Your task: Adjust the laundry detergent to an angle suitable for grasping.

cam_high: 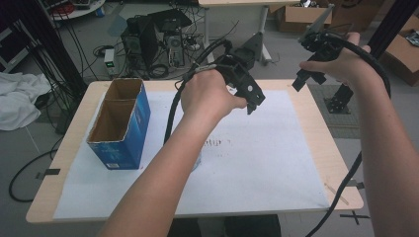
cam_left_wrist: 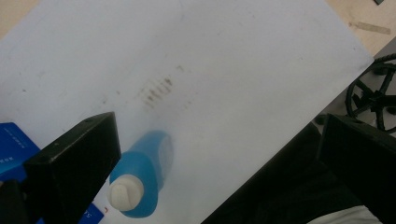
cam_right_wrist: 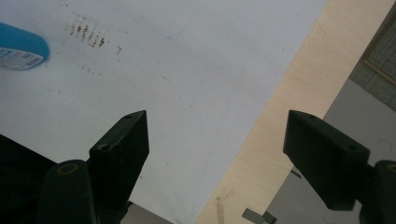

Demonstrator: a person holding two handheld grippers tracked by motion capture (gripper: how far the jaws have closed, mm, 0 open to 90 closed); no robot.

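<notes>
A blue bottle (cam_left_wrist: pixel 145 169) with a white cap (cam_left_wrist: pixel 125 193) lies on its side on the white sheet (cam_left_wrist: pixel 224 60). In the high view my left forearm hides most of it. My left gripper (cam_left_wrist: pixel 219 140) hangs above the sheet, open wide, with nothing between its jaws; the bottle lies below, close to the left jaw. From above, this gripper (cam_high: pixel 252 101) hovers over the sheet's far middle. My right gripper (cam_high: pixel 307 79) is raised over the table's far right corner, open and empty (cam_right_wrist: pixel 219 140). The bottle's labelled base (cam_right_wrist: pixel 21 46) shows at the upper left of the right gripper view.
An open blue cardboard box (cam_high: pixel 121 123) stands on the left of the sheet (cam_high: pixel 267 168). Brown smudges (cam_high: pixel 217 143) mark the sheet's middle. The wooden table (cam_high: pixel 331 163) edge runs along the right. Computers, cables and cartons crowd the floor behind.
</notes>
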